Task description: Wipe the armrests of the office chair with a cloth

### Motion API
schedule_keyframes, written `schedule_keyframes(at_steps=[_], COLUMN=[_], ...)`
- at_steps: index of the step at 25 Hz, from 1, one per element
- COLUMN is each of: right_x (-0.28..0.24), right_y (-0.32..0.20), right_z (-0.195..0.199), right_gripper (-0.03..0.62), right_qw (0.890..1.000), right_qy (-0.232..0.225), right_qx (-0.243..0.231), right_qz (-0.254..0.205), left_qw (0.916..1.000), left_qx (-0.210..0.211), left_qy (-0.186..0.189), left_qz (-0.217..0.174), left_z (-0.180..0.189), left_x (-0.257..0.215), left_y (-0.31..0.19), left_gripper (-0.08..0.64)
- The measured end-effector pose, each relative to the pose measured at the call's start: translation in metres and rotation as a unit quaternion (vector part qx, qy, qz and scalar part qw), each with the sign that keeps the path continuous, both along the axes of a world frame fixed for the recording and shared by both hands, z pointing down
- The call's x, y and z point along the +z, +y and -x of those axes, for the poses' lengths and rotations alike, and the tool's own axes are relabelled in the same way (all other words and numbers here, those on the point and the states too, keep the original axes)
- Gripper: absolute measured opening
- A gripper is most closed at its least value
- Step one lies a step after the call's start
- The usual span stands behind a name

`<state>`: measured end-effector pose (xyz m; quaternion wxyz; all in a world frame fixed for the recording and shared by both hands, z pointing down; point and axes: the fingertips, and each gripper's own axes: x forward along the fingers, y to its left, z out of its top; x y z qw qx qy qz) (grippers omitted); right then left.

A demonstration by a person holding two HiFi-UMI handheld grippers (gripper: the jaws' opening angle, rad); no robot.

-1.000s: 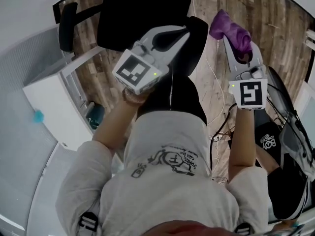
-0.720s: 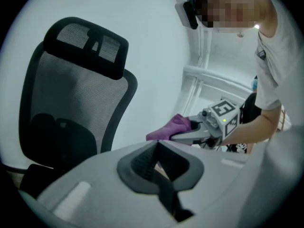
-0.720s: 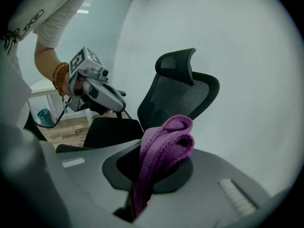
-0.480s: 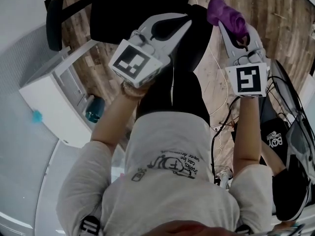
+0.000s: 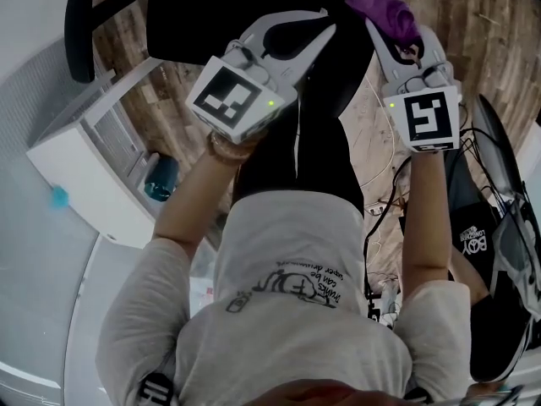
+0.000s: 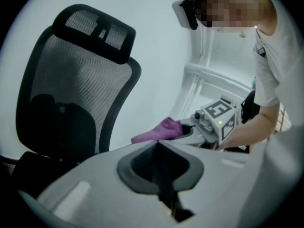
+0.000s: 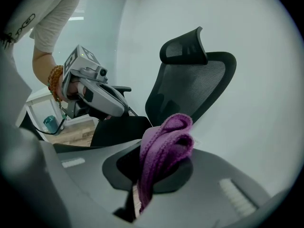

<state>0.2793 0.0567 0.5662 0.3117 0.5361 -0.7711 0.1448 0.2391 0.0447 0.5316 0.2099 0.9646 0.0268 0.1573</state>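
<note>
Wood plank floor (image 5: 372,121) in the head view, white cabinet (image 5: 89,172) at left with a teal cup (image 5: 161,178) beside it. Black office chair (image 5: 224,11) at the top, one armrest (image 5: 78,32) sticking out left. Left gripper (image 5: 325,34) is over the seat, right gripper (image 5: 404,36) off the seat's right edge, carrying the purple cloth (image 5: 385,2).

Left gripper view: white wall, mesh chair back filling the left side, fingers pressed together with nothing between them.

Right gripper view: white wall behind the chair back, fingers clamped on the folded cloth, which stands up between them, clear of the chair.
</note>
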Motion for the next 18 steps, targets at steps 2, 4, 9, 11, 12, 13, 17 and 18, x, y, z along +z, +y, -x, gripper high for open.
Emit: schedule_keyframes(at_steps=[2,4,9,11,12,13,17,18], right_x=[0.009,0.017,0.028,0.028,0.028,0.028,0.029,0.029], right_y=[-0.002,-0.003,-0.005,-0.006,-0.006,-0.006,-0.003,-0.002], right_z=[0.000,0.000,0.004,0.006,0.008,0.010,0.017,0.019], right_gripper=[0.028,0.028,0.028,0.028,0.028,0.028,0.028,0.028], right_qw=[1.000,1.000,0.998,0.997,0.997,0.997,0.997,0.997], right_qy=[-0.010,-0.019,-0.060,-0.067,-0.069,-0.070,-0.076,-0.078], right_qx=[0.003,0.005,0.019,0.023,0.024,0.025,0.021,0.019], right_qz=[0.008,0.012,0.016,0.017,0.017,0.018,0.019,0.020], left_qw=[1.0000,1.0000,0.9999,0.9998,0.9998,0.9998,0.9996,0.9996], left_qx=[0.003,0.006,0.011,0.017,0.017,0.019,0.025,0.026], left_qy=[0.000,-0.002,-0.005,-0.006,-0.007,-0.007,-0.007,-0.007], left_qz=[0.000,-0.001,0.005,0.005,0.007,0.007,0.005,0.006], left_z=[0.001,0.002,0.008,0.011,0.013,0.013,0.010,0.007], left_x=[0.005,0.009,0.015,0.017,0.018,0.019,0.020,0.019], left_y=[-0.001,0.000,0.004,0.006,0.007,0.007,0.009,0.010], left_gripper=[0.001,0.000,0.000,0.000,0.000,0.000,0.000,0.000])
